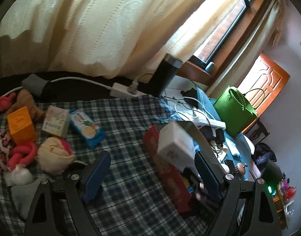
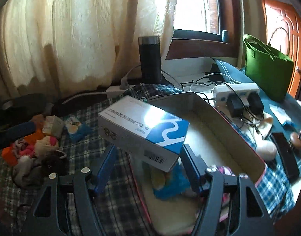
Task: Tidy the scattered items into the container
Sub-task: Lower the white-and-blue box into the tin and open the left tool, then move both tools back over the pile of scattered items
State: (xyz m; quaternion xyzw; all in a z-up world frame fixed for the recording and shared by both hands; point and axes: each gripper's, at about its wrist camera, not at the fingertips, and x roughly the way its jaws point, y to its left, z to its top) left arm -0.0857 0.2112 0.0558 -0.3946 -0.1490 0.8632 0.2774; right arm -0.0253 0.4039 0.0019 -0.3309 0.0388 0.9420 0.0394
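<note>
Plaid bed [image 1: 126, 118] by the curtain: container [image 2: 229, 129] near its right edge. Blue-white box [image 2: 142, 131] lies crosswise above it, between the right hand-held gripper's [image 2: 148, 165] part-open, unclamped jaws. Left hand-held gripper [image 1: 152, 175] wide, empty.

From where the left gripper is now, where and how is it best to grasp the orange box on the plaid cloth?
Grip the orange box across its two upright side faces, probably coming down from above. It stands upright with flat sides and a clear top, but a carton and soft pink toys crowd its base. The left gripper is open.
</note>
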